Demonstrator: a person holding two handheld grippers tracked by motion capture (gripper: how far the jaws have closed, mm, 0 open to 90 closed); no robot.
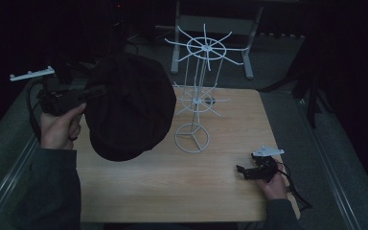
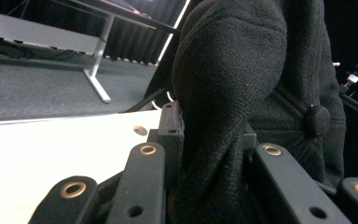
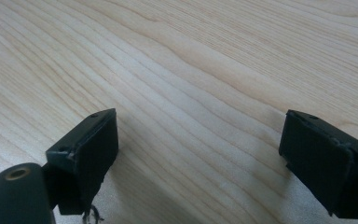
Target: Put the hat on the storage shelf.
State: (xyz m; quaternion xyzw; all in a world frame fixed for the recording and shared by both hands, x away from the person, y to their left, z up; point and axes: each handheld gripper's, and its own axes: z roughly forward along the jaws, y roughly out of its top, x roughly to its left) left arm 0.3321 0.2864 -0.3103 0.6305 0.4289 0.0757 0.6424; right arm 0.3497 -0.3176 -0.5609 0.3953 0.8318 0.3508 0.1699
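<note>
A black woollen cap hangs in the air over the left part of the wooden table, held by its edge. My left gripper is shut on that edge; in the left gripper view the cap's fabric is pinched between the two black jaws, its top button showing. A white wire rack with two tiers of spoked arms stands at the table's middle, just right of the cap. My right gripper rests low at the table's right front, open, with bare wood between its jaws.
Grey metal frame legs stand on the dark floor behind the table. A black cable trails from the right gripper past the table's right edge. The person's left sleeve covers the table's front left corner.
</note>
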